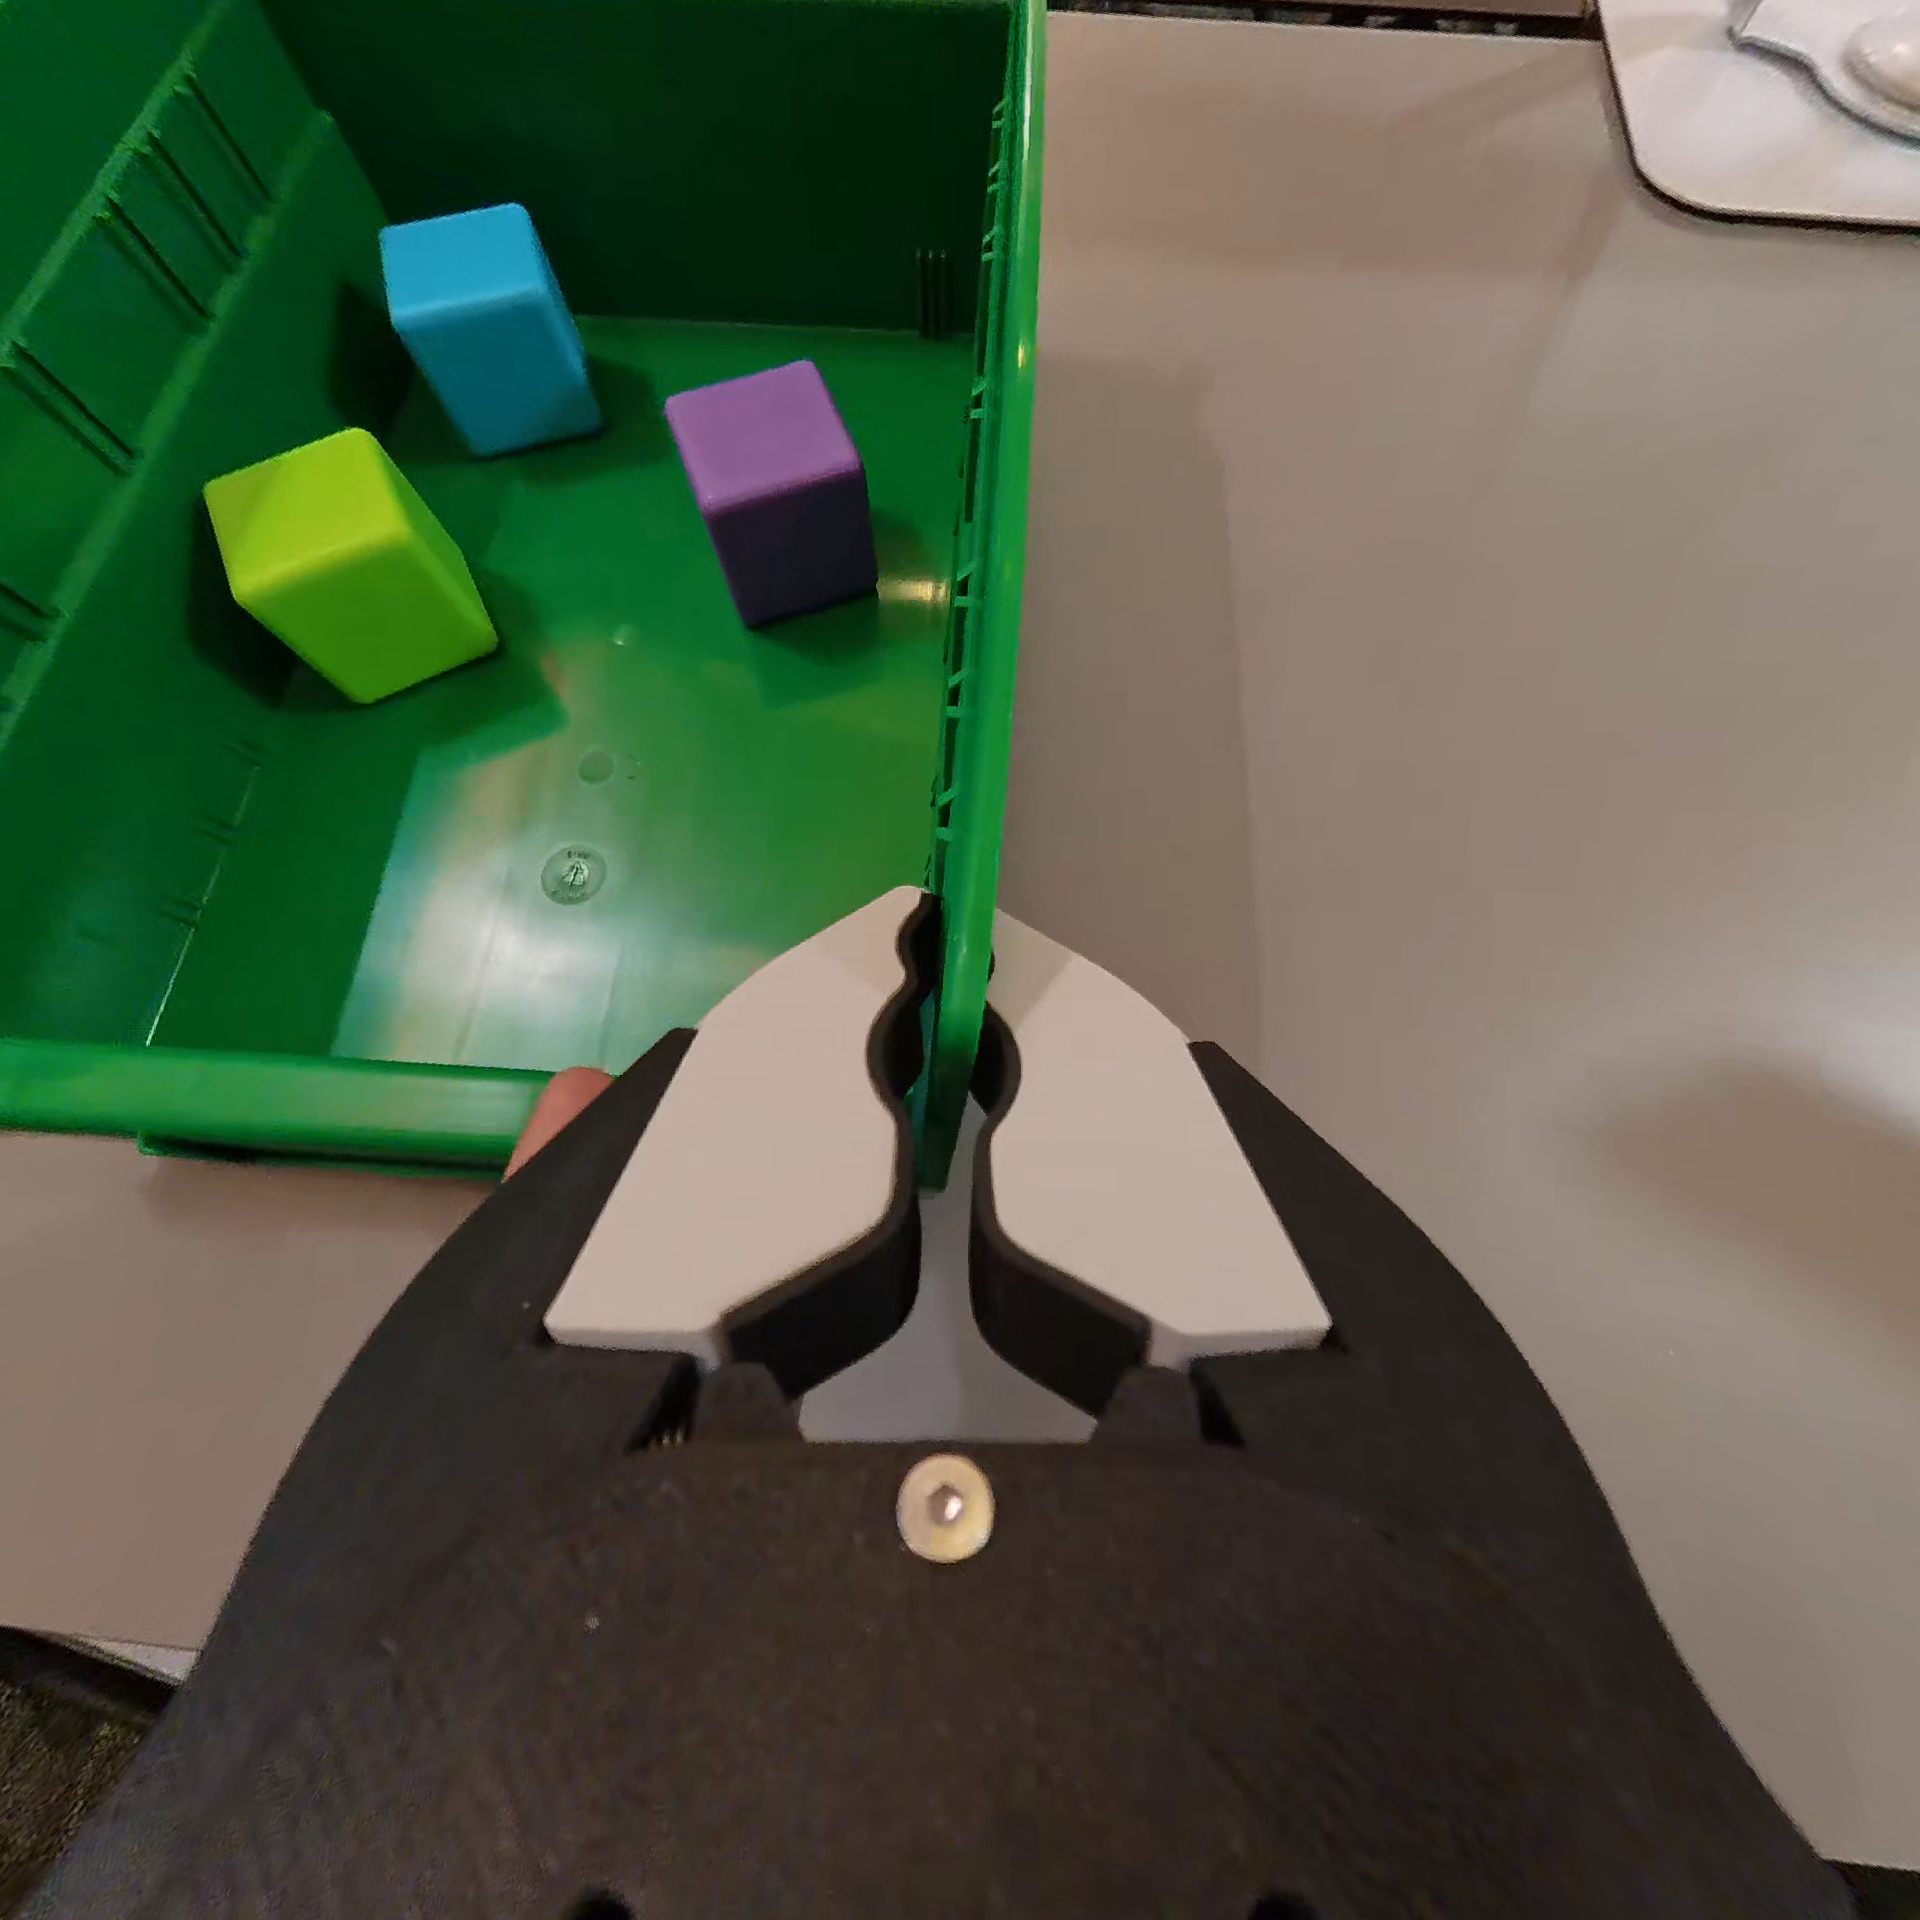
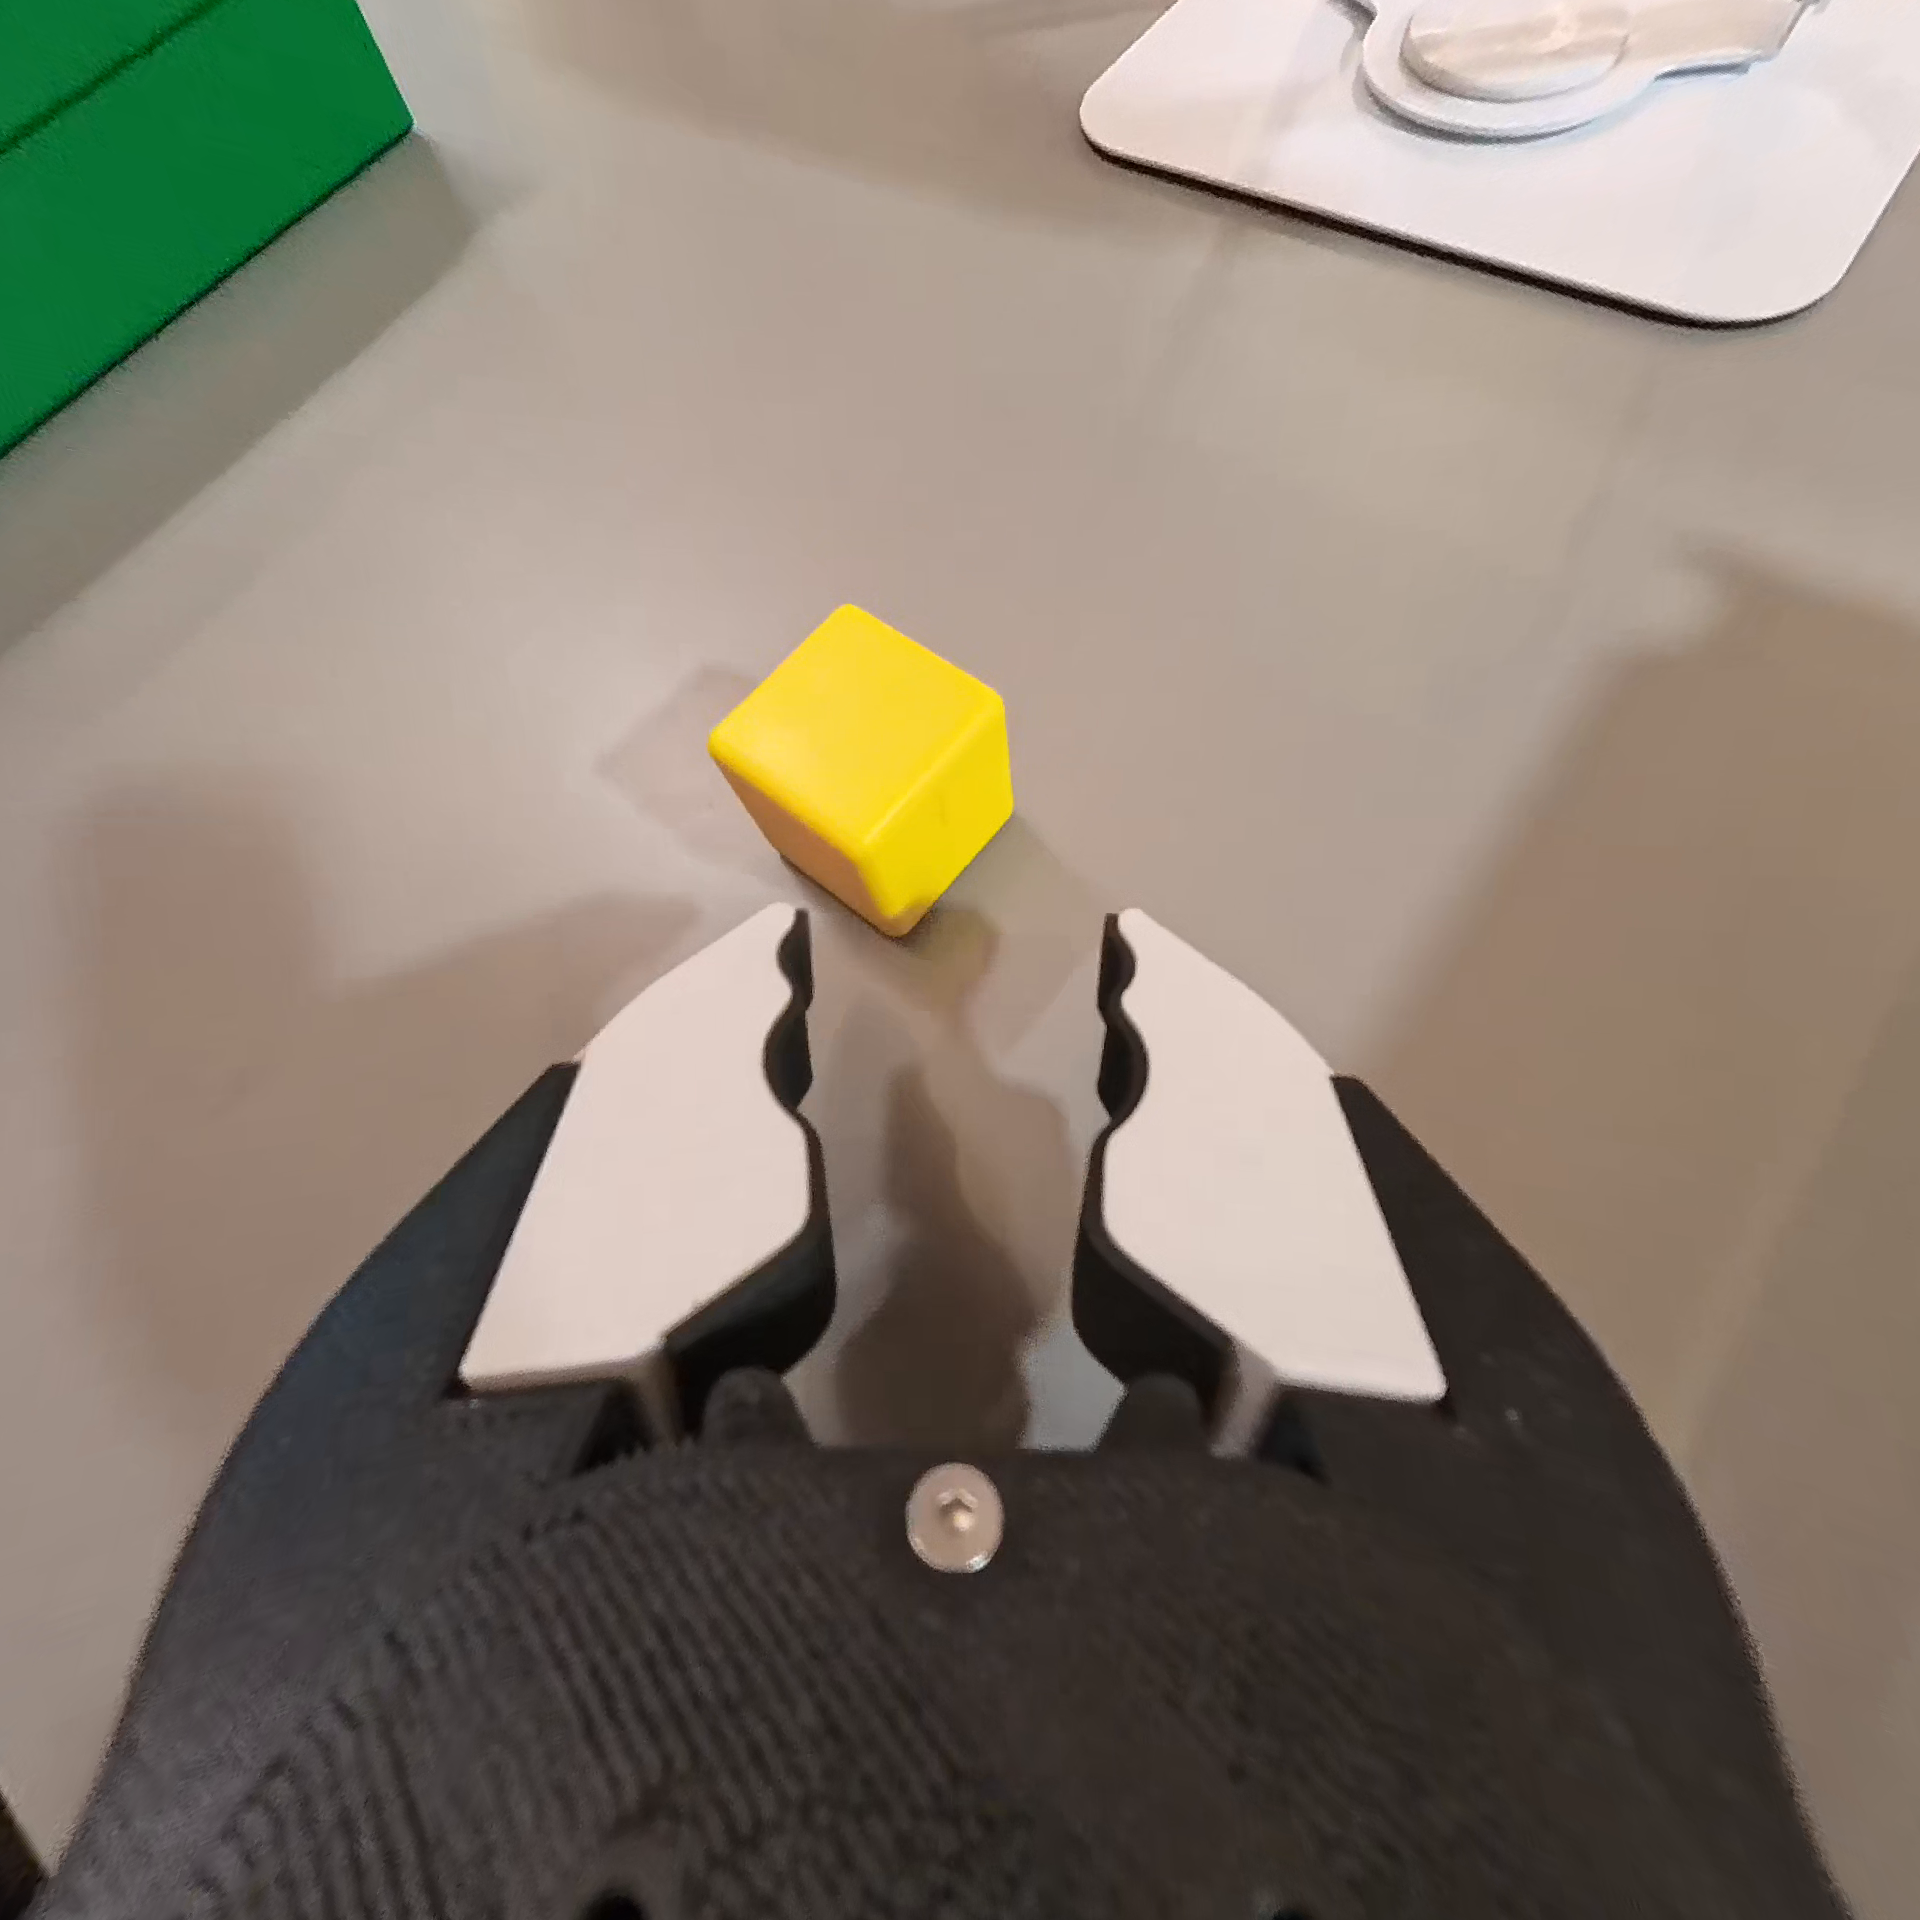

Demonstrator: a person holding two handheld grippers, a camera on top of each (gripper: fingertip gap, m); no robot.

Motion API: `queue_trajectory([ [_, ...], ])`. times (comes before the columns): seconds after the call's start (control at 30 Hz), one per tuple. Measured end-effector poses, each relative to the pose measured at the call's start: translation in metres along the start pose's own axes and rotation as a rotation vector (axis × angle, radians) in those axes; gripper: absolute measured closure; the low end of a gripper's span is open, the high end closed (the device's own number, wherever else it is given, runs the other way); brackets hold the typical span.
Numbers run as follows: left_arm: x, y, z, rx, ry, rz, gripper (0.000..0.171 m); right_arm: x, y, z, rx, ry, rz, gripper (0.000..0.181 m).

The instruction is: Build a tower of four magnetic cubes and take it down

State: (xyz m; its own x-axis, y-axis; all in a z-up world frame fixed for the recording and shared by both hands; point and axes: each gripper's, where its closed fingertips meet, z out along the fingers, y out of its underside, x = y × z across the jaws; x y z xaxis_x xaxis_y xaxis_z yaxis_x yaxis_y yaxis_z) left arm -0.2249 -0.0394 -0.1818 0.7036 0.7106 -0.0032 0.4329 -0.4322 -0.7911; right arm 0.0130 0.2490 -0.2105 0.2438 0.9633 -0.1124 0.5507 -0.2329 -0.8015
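The right-hand wall of the green bin (image 1: 997, 520), cut off at the left, is clamped by the left gripper (image 1: 951, 935), while the right gripper (image 2: 956, 920) is held apart just short of the yellow cube (image 2: 868, 764) on the grey surface (image 2: 1351, 623).

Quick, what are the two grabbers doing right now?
Left gripper: shut on the green bin wall.
Right gripper: open, holding nothing, just short of the yellow cube.

Grey table (image 2: 1351, 623) bears a green bin (image 1: 997, 520), yellow cube (image 2: 868, 764) and white mat (image 2: 1558, 208)
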Motion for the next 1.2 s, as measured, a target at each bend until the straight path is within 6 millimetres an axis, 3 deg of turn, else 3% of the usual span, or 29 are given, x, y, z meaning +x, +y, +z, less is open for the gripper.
queue_trajectory([
  [0.2, 0.007, 0.000, 0.000, 0.019, 0.049, 0.000, 0.166, -0.003, -0.002, 0.001, 0.005, -0.009, -0.007, 0.127],
  [0.4, 0.012, -0.004, -0.010, 0.008, 0.158, -0.103, 0.137, 0.000, -0.001, 0.000, 0.005, 0.009, 0.000, 0.128],
  [0.5, 0.000, -0.023, -0.029, 0.083, 0.158, -0.103, 0.126, 0.000, -0.004, -0.003, 0.021, 0.008, 0.010, 0.128],
  [0.63, -0.027, -0.063, -0.063, 0.356, 0.133, -0.162, 0.136, -0.002, -0.004, -0.003, 0.022, 0.003, 0.009, 0.128],
  [0.7, -0.041, -0.069, -0.068, 0.441, 0.063, -0.169, 0.136, -0.003, -0.003, -0.002, 0.015, 0.002, -0.003, 0.128],
  [0.8, -0.049, -0.069, -0.054, 0.378, -0.014, -0.081, 0.125, -0.003, -0.002, -0.004, 0.019, 0.007, -0.014, 0.128],
  [0.9, -0.051, -0.091, -0.030, 0.342, -0.057, 0.016, 0.116, -0.001, -0.002, -0.003, 0.022, 0.009, -0.005, 0.128],
  [1.03, -0.045, -0.114, 0.029, 0.197, -0.011, 0.048, 0.114, 0.002, 0.003, -0.003, 0.009, 0.007, 0.018, 0.128],
  [1.1, -0.039, -0.111, 0.064, 0.082, 0.069, -0.008, 0.117, 0.003, 0.005, -0.006, 0.005, 0.018, 0.018, 0.128],
  [1.2, -0.029, -0.092, 0.098, -0.087, 0.185, -0.040, 0.117, 0.006, 0.007, -0.011, 0.011, 0.032, 0.013, 0.128],
])
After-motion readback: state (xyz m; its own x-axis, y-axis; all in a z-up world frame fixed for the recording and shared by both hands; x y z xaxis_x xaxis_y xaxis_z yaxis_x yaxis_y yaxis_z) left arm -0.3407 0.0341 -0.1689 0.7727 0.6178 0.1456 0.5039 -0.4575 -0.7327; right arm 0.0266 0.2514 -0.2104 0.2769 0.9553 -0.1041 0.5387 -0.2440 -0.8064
